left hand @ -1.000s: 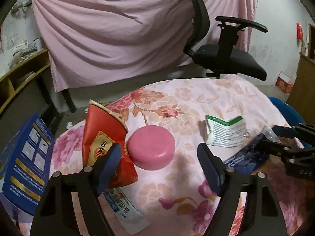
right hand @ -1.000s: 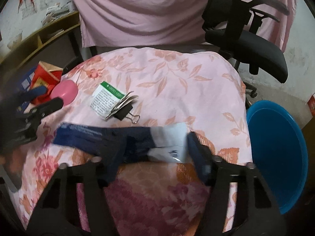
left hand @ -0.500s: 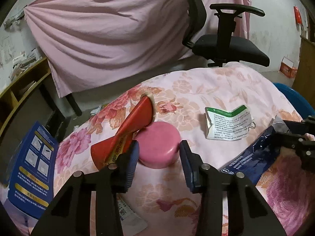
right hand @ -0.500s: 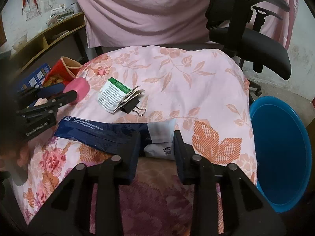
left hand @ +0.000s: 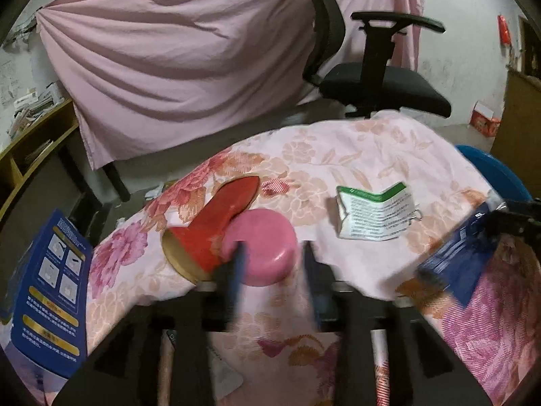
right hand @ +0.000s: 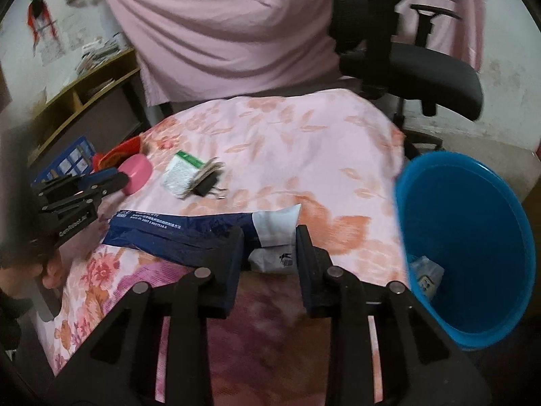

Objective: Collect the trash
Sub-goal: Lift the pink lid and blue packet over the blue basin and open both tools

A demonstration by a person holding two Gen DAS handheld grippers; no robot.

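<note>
A round blue plastic basin sits off the right edge of the flowered cloth, tilted toward us, with one small crumpled pale wrapper lying low inside it. The right gripper slants downward at the cloth's near edge, its fingers clamped from both sides on the crinkly dark-blue and white plastic packet, at the white end; the flat blue length trails off to the left across the cloth. The left gripper also slants down, near the left edge; its jaws have just been opening and stand apart, with the smooth pink puck-shaped disc in the gap. Motion blur hides whether the pads touch it. A glossy red carton, squashed and lying on its side with a tan opening, rests against the disc's left side. Toward the middle of the cloth lies a folded green-and-white paper leaflet, pinched by a black binder clip. A stiff blue printed box hangs over the left edge.
</note>
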